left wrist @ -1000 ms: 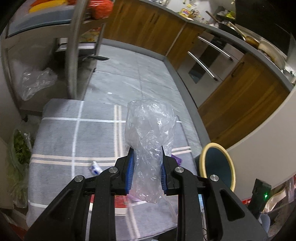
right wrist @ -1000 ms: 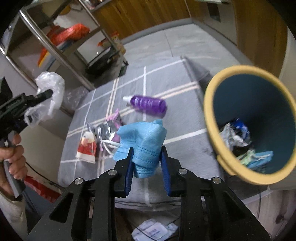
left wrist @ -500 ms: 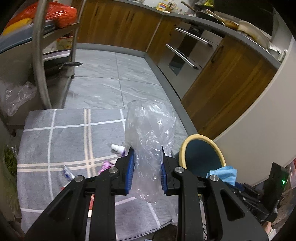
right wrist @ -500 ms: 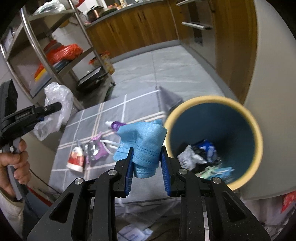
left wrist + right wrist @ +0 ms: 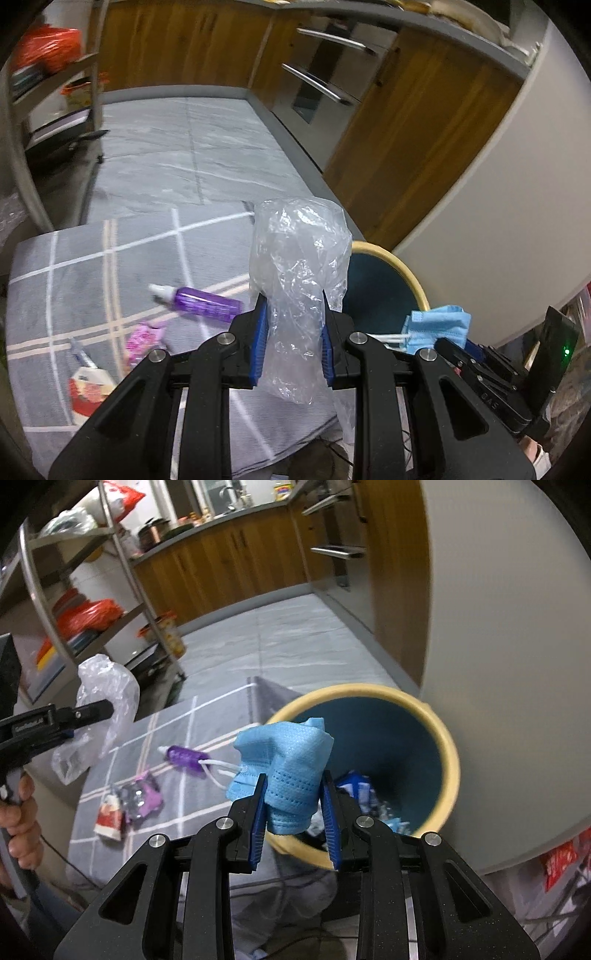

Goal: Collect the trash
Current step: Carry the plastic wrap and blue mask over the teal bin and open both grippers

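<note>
Left wrist view: my left gripper [image 5: 291, 343] clamps a crumpled plastic bag [image 5: 299, 266]; the bin [image 5: 406, 273] sits just right of it. Right wrist view: my right gripper [image 5: 293, 808] pinches a blue mask [image 5: 288, 757] at the bin's near rim [image 5: 448, 746], so I judge it nearer.

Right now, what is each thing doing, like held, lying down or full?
Left claw: shut on the crumpled clear plastic bag.
Right claw: shut on the blue face mask.
Yellow-rimmed teal bin: upright, open, some trash inside.
Purple spray bottle: lying on the grey checked cloth.
</note>
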Demonstrator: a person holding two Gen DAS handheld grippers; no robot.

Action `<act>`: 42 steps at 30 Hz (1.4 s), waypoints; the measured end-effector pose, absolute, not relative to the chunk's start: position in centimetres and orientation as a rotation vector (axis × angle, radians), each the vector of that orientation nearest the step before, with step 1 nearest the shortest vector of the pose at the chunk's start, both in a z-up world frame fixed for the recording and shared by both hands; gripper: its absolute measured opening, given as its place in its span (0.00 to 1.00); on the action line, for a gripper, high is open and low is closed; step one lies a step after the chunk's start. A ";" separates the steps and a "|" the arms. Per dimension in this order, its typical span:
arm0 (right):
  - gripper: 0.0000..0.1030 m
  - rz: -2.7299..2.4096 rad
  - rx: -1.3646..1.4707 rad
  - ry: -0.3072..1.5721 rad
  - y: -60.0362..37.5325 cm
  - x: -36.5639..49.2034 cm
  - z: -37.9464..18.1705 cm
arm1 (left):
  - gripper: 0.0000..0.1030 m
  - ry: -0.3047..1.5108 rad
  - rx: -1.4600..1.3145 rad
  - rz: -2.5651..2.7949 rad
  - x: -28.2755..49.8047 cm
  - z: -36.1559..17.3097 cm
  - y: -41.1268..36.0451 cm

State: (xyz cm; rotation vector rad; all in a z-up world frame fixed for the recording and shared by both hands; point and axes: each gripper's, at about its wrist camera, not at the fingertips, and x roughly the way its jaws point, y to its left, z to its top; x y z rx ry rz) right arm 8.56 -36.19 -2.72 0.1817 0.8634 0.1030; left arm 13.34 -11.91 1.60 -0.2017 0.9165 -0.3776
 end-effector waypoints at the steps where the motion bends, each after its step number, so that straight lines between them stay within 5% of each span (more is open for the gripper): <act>1: 0.28 0.088 0.193 0.863 -36.9 8.5 -2.9 | 0.22 0.924 -0.195 -0.394 13.5 1.4 -12.8; 29: 0.28 -0.102 0.316 0.932 -42.5 9.2 -6.8 | 0.27 1.168 -0.072 -0.568 17.2 -9.6 -25.9; 42: 0.33 -0.073 0.301 0.967 -42.0 10.2 -7.7 | 0.71 1.098 -0.073 -0.562 17.6 -7.5 -24.3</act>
